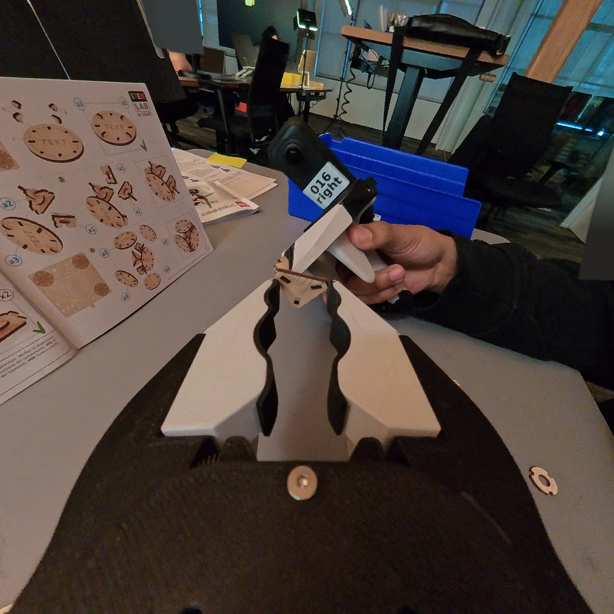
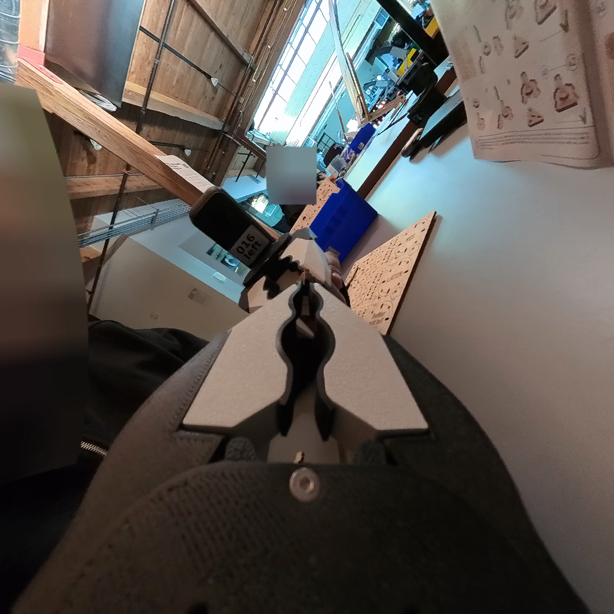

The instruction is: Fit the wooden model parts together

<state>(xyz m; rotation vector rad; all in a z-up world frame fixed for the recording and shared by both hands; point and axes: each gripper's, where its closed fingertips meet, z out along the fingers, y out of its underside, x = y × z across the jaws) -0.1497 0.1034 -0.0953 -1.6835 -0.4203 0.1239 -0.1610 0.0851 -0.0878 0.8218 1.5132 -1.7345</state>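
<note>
At the centre of the left wrist view, a small triangular plywood piece (image 1: 300,289) with slots cut near its corners is seen between the two black pads of the left gripper (image 1: 302,285). Its corners appear to meet both pads, so it is judged to be clamped there, though contact at the right pad is only partly visible. The right gripper (image 1: 285,262), held by a hand (image 1: 398,262) from the right of the frame, is brought tip-down onto the top edge of that piece. Its fingers are drawn together on a thin wooden part (image 1: 280,265), seen edge-on; what the part is cannot be told.

In the right wrist view the same closed tips (image 2: 304,292) are seen meeting the left gripper in mid-frame. A laser-cut plywood sheet (image 2: 395,265) and a blue bin (image 2: 342,216) lie on the desk (image 2: 498,265) beyond.

An open instruction booklet (image 1: 83,199) is propped at the left of the left wrist view. A loose wooden ring (image 1: 543,480) lies at the lower right.

Such a joint is best done with the triangle kept steady and the thin part held square to its slot, pressure being applied straight along the slot, since thin plywood tabs are judged liable to snap if twisted.
</note>
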